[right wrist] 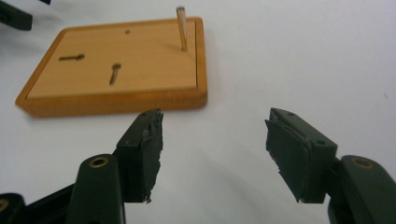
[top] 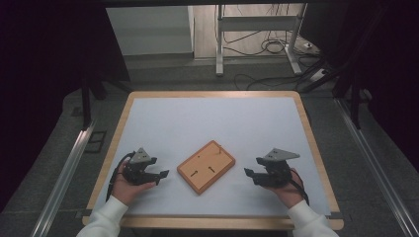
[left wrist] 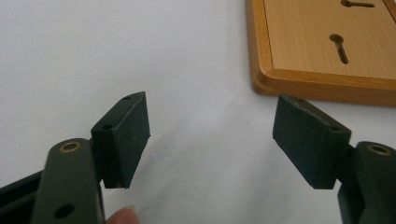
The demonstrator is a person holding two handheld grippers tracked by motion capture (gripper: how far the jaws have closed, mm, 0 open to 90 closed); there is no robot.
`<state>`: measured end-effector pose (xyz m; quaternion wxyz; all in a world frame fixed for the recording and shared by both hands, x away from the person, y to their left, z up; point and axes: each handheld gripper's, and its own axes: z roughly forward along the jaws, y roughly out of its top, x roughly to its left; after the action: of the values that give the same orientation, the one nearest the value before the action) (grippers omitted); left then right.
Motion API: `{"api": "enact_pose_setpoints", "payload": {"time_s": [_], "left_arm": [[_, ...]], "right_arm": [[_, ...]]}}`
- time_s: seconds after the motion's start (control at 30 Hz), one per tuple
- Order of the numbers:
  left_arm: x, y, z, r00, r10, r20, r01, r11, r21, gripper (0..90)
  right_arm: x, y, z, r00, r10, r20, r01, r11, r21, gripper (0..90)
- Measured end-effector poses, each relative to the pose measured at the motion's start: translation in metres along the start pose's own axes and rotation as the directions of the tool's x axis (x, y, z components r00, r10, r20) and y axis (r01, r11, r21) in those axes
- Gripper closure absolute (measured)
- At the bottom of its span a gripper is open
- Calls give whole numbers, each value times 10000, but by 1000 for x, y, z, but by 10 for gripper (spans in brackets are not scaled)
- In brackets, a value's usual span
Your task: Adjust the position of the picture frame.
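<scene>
A flat wooden board [top: 206, 166] lies turned at an angle in the middle of the white table top. One thin wooden peg [top: 217, 146] stands upright near its far corner, and two keyhole slots [top: 211, 169] are cut in its face. My left gripper [top: 163, 175] rests to the board's left, jaws open with nothing between them. My right gripper [top: 248, 173] rests to the board's right, also open and holding nothing. In the left gripper view the board [left wrist: 327, 46] lies just beyond the pads [left wrist: 126, 135]. The right gripper view shows the board [right wrist: 116, 65] and peg [right wrist: 181, 28] ahead to the left.
The white table top [top: 212, 118] has a wooden rim [top: 121, 123]. Metal rails [top: 64, 173] run along both sides of the table. Beyond the far edge are a metal stand [top: 257, 24] and loose cables [top: 267, 47] on the floor.
</scene>
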<state>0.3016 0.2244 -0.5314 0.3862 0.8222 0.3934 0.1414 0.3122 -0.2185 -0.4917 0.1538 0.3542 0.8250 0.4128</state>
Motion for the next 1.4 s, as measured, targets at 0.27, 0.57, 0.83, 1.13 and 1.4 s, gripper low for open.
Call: {"api": "enact_pose_setpoints", "payload": {"time_s": [0.27, 0.57, 0.83, 1.13, 1.4], "left_arm": [[1, 3, 4, 9998, 71, 212, -73, 10000, 66, 410], [1, 13, 7, 9959, 332, 839, -350, 9992, 196, 894], [4, 27, 28, 9935, 648, 938, -710, 9954, 644, 899], [1, 29, 41, 9884, 784, 1300, -914, 9910, 974, 899], [-3, 29, 42, 9872, 709, 1429, -870, 9901, 1101, 900]], "right_arm": [[-5, -25, -14, 9994, 314, 114, -316, 9994, 169, 335], [-1, -27, -16, 9996, 223, 172, -226, 9996, 182, 323], [0, -28, -11, 9995, 183, 239, -193, 9988, 441, 317], [-1, -29, -12, 9994, 234, 273, -245, 9989, 402, 312], [-2, -29, -13, 9991, 266, 324, -278, 9989, 370, 312]]}}
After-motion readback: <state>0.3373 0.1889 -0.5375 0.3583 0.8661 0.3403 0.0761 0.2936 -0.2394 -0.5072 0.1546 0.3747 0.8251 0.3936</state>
